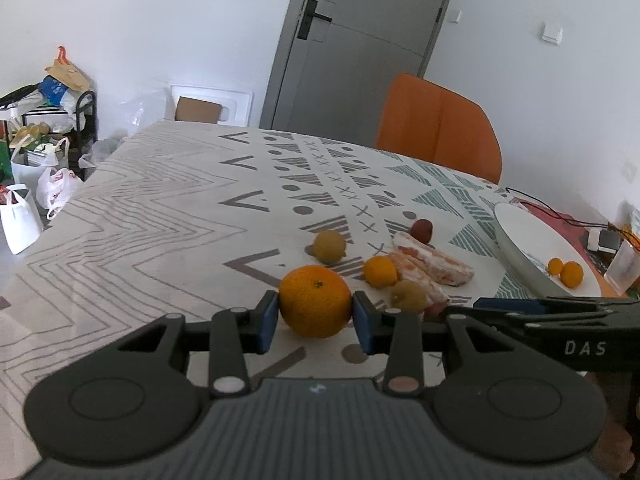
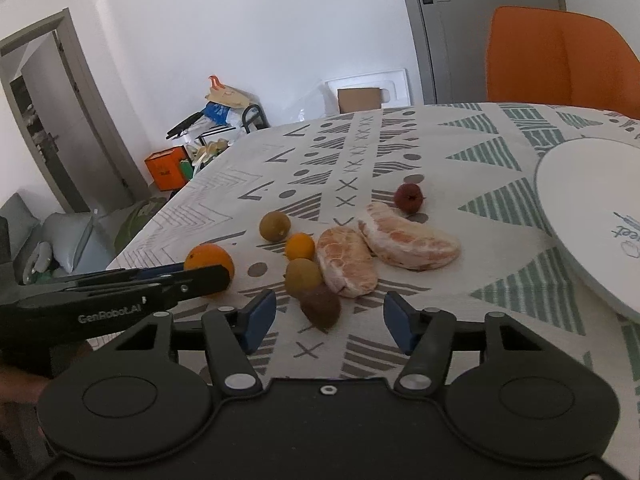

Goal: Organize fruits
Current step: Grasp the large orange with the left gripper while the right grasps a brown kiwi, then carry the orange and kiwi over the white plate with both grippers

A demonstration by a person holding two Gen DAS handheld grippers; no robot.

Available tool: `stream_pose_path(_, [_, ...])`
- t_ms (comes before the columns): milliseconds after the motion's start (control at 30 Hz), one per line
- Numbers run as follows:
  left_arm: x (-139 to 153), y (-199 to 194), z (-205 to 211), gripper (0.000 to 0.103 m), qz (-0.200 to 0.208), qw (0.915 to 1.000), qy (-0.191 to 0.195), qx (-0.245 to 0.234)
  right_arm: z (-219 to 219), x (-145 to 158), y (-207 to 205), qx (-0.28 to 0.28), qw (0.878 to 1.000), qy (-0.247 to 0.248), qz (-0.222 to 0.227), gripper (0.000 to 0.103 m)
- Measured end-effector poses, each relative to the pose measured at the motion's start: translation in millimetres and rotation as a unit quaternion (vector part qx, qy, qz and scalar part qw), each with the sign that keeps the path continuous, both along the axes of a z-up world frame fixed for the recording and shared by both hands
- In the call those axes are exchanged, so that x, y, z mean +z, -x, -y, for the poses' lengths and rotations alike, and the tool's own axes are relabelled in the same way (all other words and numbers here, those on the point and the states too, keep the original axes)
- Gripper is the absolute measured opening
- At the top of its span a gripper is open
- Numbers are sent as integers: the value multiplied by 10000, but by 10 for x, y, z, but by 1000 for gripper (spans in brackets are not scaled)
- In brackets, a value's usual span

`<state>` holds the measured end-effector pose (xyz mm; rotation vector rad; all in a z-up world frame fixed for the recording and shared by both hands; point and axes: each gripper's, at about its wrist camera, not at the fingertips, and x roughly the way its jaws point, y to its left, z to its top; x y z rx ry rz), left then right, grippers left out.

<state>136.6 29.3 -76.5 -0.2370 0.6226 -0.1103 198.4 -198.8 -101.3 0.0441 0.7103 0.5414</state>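
Patterned tablecloth [image 1: 160, 216]; round, dimpled orange [image 1: 315, 300].

The left gripper [image 1: 315, 317] clamps a large orange [image 1: 314, 301] on the patterned tablecloth [image 1: 160, 216]. Beyond lie smaller fruits, two peeled segments [image 1: 430, 266], and a white plate [image 1: 536, 248] holding two small oranges [image 1: 566, 271].

Your left wrist camera sits low behind its own fingers, looking across the patterned table [image 1: 160, 216] toward the grey door [image 1: 360, 40] and orange chair [image 1: 440, 136], close to the large orange [image 1: 314, 300]. Your right wrist camera looks from further right, angled leftward across the table toward the cluttered corner. Both share the fruit cluster, the white plate [image 2: 580, 184] and each other's gripper.
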Motion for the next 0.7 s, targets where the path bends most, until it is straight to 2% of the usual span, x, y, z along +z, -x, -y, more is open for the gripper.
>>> stream_pose_path(100, [-2, 29, -47, 38, 33, 10000, 34, 32, -57, -39, -23, 1, 10000, 69, -25, 54])
stream_pose_path(133, [-2, 32, -60, 38, 39, 10000, 51, 40, -75, -55, -33, -6, 9999, 109, -47, 46])
stream_pose_path(167, [-3, 29, -70, 38, 38, 10000, 63, 47, -96, -73, -46, -4, 9998, 154, -96, 31])
stream_pose_path(200, [0, 28, -78, 38, 36, 10000, 72, 55, -107, -79, -45, -23, 9998, 195, -90, 24])
stream_pose_path(700, [161, 16, 238, 38, 167, 9996, -172, -167, 351, 144, 110, -386, 9984, -340, 245, 22])
